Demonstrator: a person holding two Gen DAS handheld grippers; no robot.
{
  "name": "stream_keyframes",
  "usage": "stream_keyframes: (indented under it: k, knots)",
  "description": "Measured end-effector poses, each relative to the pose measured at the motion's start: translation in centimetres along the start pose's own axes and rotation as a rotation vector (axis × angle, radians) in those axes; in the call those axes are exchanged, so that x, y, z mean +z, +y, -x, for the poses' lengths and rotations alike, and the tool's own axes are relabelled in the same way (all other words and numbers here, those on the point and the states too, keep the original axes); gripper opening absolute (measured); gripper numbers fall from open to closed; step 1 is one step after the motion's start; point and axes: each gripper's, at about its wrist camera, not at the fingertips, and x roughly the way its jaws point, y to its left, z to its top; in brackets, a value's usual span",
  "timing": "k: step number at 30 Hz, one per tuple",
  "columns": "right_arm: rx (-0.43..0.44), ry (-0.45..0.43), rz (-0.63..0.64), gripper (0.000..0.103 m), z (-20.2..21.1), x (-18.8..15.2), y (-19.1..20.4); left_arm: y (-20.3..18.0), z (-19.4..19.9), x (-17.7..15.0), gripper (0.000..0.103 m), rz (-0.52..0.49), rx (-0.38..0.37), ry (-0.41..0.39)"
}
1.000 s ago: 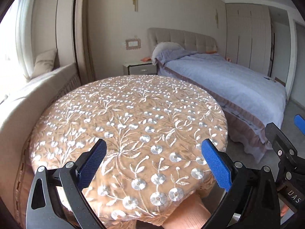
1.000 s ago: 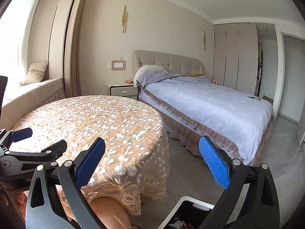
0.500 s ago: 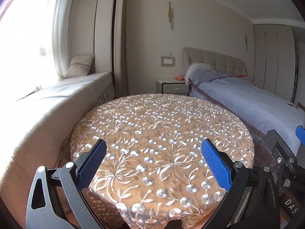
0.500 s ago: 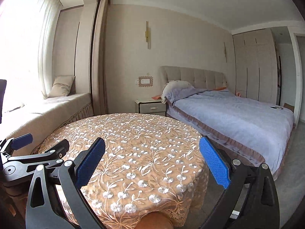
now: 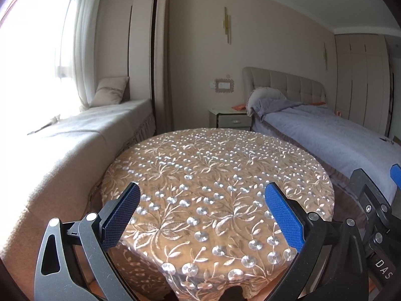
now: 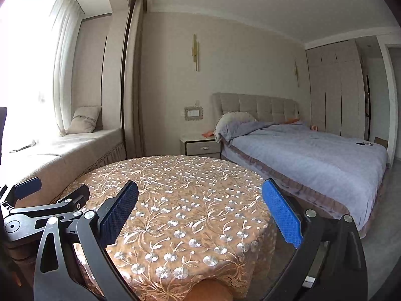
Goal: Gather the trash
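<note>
Here, the bed is being seen along the right, with the round table under an embroidered cloth being framed by both cameras. The left gripper and right gripper are being held spread wide over it, gripping nothing. No trash is being shown.

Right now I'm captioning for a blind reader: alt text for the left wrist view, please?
Open left gripper, blue-padded fingers apart and empty, hangs over a round table in embroidered cloth. Behind it: window seat, nightstand and bed.
</note>
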Motion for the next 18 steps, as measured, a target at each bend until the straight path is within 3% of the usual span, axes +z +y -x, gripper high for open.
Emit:
stream_keyframes:
  k: [18]
  knots:
    - [-0.001,0.011,-0.025,0.098,-0.23,-0.03,-0.89,-0.73,0.76,0.4,0.098,-0.017,0.022,-0.008]
